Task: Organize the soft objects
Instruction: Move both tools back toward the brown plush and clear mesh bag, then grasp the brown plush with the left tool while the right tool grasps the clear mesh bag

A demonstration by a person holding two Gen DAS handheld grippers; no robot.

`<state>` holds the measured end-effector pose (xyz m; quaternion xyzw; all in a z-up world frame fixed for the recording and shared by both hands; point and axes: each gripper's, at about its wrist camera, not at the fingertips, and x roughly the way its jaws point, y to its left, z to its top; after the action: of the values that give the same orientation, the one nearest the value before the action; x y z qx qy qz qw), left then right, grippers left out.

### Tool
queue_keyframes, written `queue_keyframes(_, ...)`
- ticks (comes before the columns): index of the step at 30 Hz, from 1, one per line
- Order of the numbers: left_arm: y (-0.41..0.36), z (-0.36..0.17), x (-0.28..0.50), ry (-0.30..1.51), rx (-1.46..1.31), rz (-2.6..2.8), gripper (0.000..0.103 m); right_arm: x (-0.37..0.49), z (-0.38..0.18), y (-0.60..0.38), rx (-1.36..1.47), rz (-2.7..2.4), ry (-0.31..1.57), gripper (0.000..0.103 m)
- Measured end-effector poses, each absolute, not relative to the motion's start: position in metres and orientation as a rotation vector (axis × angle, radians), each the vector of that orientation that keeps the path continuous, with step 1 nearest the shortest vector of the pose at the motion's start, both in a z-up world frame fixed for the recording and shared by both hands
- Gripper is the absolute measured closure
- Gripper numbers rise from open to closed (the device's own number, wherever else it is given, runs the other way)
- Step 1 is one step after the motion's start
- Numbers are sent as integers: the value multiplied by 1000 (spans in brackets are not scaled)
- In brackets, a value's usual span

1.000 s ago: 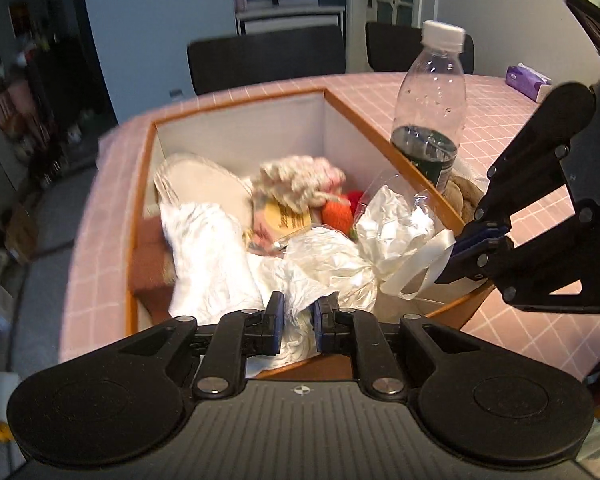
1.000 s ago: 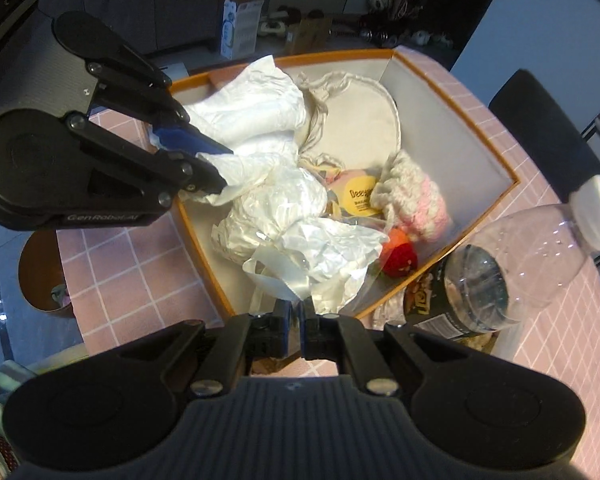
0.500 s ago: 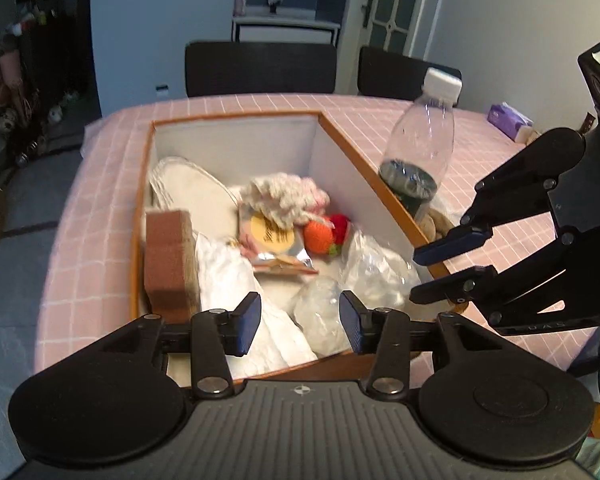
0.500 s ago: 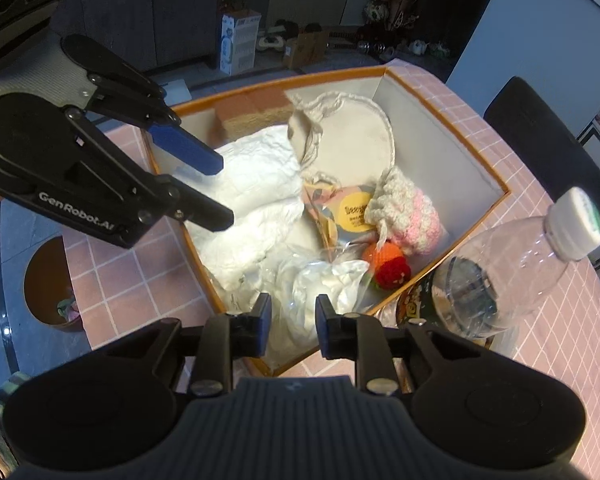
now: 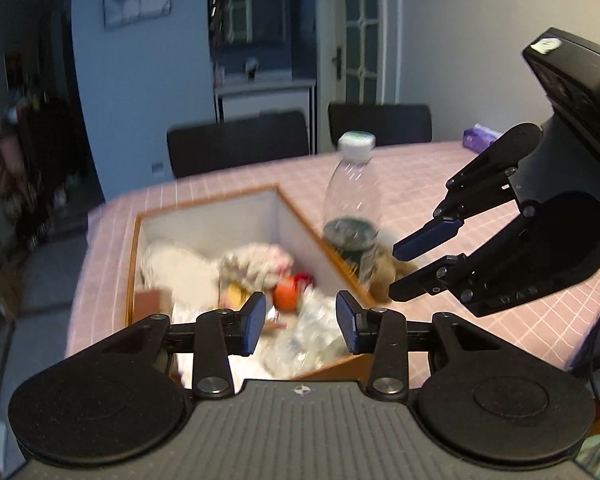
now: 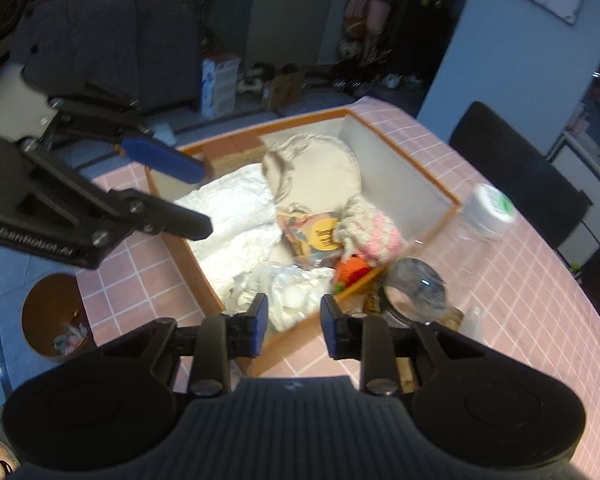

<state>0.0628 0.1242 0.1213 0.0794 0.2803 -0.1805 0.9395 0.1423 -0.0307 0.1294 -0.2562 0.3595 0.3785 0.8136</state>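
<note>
An orange-rimmed box point(image 5: 300, 216) point(image 6: 404, 156) on the pink tiled table holds the soft things. In it lie a white cloth point(image 6: 236, 216), crumpled white plastic bags point(image 6: 288, 288), a pink-and-cream knitted piece point(image 6: 372, 228), an orange-red soft toy point(image 6: 350, 270), a cream drawstring bag point(image 6: 324, 168) and a brown sponge point(image 6: 232, 156). My left gripper point(image 5: 300, 320) point(image 6: 198, 200) hangs above the box's near corner, its jaws closing a little with nothing between them. My right gripper point(image 6: 294, 316) point(image 5: 398, 271) hovers over the same corner, jaws opening, empty.
A clear plastic bottle point(image 5: 352, 216) point(image 6: 460, 248) stands right against the box's outer side, with snack packets at its foot. Dark chairs point(image 5: 240, 140) line the far table edge. A purple tissue pack point(image 5: 480, 138) lies far right. A brown bin point(image 6: 52, 316) stands on the floor.
Both grippers were shut on the white plastic bags; they have let go, opened and risen back from the box. The bags now lie in the box's near corner.
</note>
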Motion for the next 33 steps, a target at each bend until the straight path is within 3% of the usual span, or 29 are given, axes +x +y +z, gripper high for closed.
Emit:
queue_keyframes(12, 28, 90, 76, 455, 243, -489, 57, 144, 109, -134, -340, 608, 791, 69)
queue_keyframes(16, -4, 67, 101, 471, 304, -475, 57, 154, 88, -160, -309, 539, 822, 68)
queue_keyframes(20, -27, 42, 125, 514, 351, -445, 56, 167, 69, -176, -299, 498, 823, 62)
queue_keyframes(27, -38, 17, 150, 580, 346, -390, 56, 191, 31, -170, -373, 539, 857, 63)
queue_keyframes(30, -40, 14, 155, 591, 334, -380, 56, 202, 19, -166, -423, 548, 835, 69)
queue_keyframes(32, -43, 11, 157, 598, 326, -382, 55, 210, 14, -166, -434, 556, 821, 89)
queue_keyframes(33, -45, 9, 159, 601, 326, -384, 52, 215, 12, -167, -424, 562, 825, 93)
